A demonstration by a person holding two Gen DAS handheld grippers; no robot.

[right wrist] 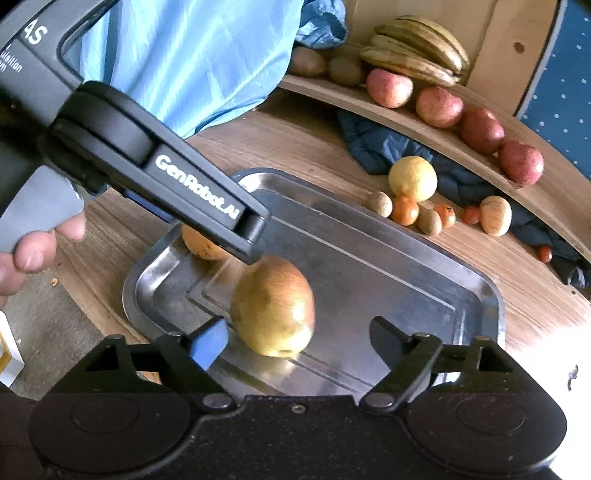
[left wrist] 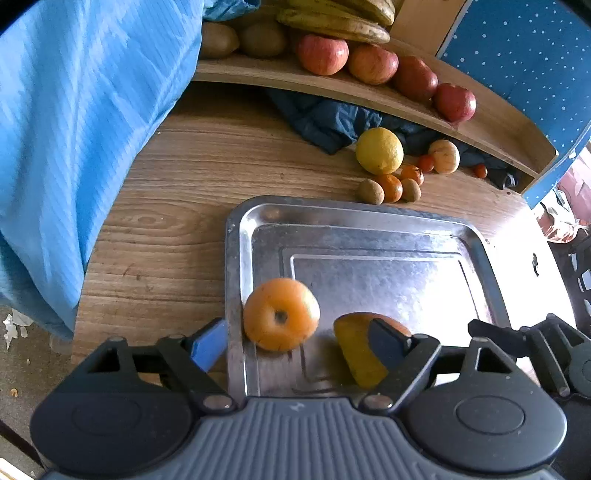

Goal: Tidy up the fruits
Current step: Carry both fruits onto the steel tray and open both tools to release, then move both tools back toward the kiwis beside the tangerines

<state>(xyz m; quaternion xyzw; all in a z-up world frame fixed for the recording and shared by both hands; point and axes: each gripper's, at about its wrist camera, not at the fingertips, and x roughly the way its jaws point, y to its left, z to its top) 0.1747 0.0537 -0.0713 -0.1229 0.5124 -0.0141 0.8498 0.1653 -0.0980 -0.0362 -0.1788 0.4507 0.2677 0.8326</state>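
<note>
Orange (left wrist: 281, 314) and mango (right wrist: 273, 306) lying on tray (left wrist: 362, 218) (metal, on bench (left wrist: 166, 206)). Left gripper (left wrist: 295, 339) jaws released, clear of orange. Right gripper (right wrist: 299, 343) jaws likewise released around mango.

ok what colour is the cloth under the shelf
Dark navy blue cloth, bunched under the wooden shelf; clearest in the right wrist view.

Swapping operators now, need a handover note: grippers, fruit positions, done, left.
Left gripper: open, orange fruit loose between its fingers.
Right gripper: open, mango between its fingers, not pinched.
Both fruits lie on the metal tray.
Left: lemon and the small fruits on the table behind the tray.
Apples and bananas are on the shelf.
</note>
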